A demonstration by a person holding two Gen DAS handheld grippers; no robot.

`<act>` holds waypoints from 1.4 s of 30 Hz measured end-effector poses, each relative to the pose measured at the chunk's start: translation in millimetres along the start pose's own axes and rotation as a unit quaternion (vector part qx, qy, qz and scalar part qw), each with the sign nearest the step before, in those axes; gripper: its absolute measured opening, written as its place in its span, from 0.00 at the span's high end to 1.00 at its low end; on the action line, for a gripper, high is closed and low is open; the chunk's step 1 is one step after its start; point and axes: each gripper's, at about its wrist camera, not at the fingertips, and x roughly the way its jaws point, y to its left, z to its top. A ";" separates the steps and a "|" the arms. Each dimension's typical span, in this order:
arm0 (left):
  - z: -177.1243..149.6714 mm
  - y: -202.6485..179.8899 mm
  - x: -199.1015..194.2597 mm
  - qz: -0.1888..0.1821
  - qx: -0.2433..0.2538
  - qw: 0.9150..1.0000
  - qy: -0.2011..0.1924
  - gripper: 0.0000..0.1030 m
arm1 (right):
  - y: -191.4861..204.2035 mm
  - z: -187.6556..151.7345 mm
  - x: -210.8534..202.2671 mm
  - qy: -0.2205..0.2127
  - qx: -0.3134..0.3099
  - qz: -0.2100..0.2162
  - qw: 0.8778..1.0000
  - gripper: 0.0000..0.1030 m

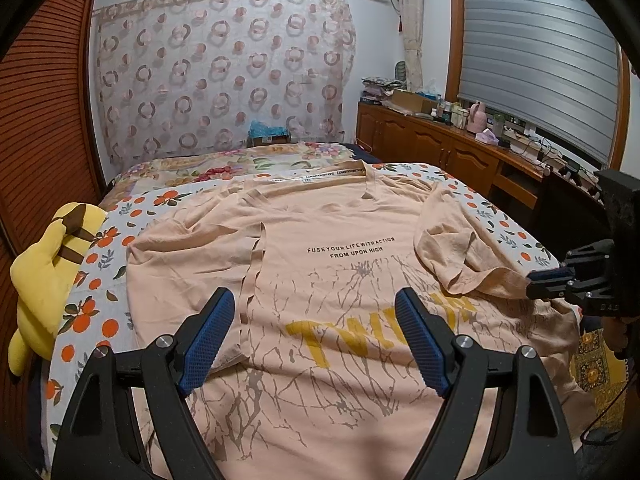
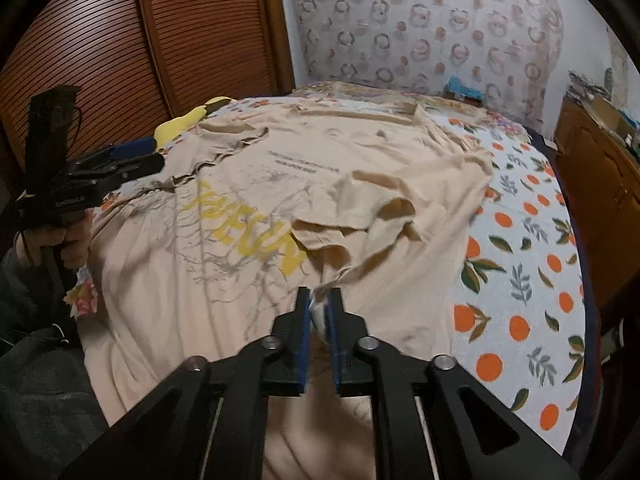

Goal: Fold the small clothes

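A peach T-shirt with a yellow print lies face up on the bed, collar at the far side. Its left sleeve lies flat, folded in over the body. My left gripper hangs open above the shirt's lower half with nothing between its fingers. At the shirt's right side, my right gripper is shut on the hem of the right sleeve. The sleeve is lifted and drawn across the chest, with cloth bunched between the blue pads.
A yellow plush toy lies at the bed's left edge by a louvred wooden door. The orange-print sheet shows around the shirt. A wooden cabinet with clutter runs along the right. A person's hand holds the left gripper.
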 end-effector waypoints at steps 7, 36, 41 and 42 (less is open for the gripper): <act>1.8 -9.1 7.8 -0.010 0.014 1.000 0.009 0.19 | -5.0 2.5 -5.1 -0.019 -0.001 -0.027 0.999 0.64; 26.4 -114.1 125.2 -0.166 0.112 0.965 0.167 0.65 | -69.8 -33.5 27.5 -0.016 0.097 -0.166 0.981 0.33; 26.3 -112.4 124.8 -0.167 0.116 0.966 0.159 0.95 | -70.9 -33.4 28.5 -0.016 0.094 -0.165 0.982 0.32; 26.5 -110.7 123.0 -0.168 0.114 0.967 0.156 0.95 | -71.0 -33.3 28.0 -0.016 0.094 -0.165 0.982 0.32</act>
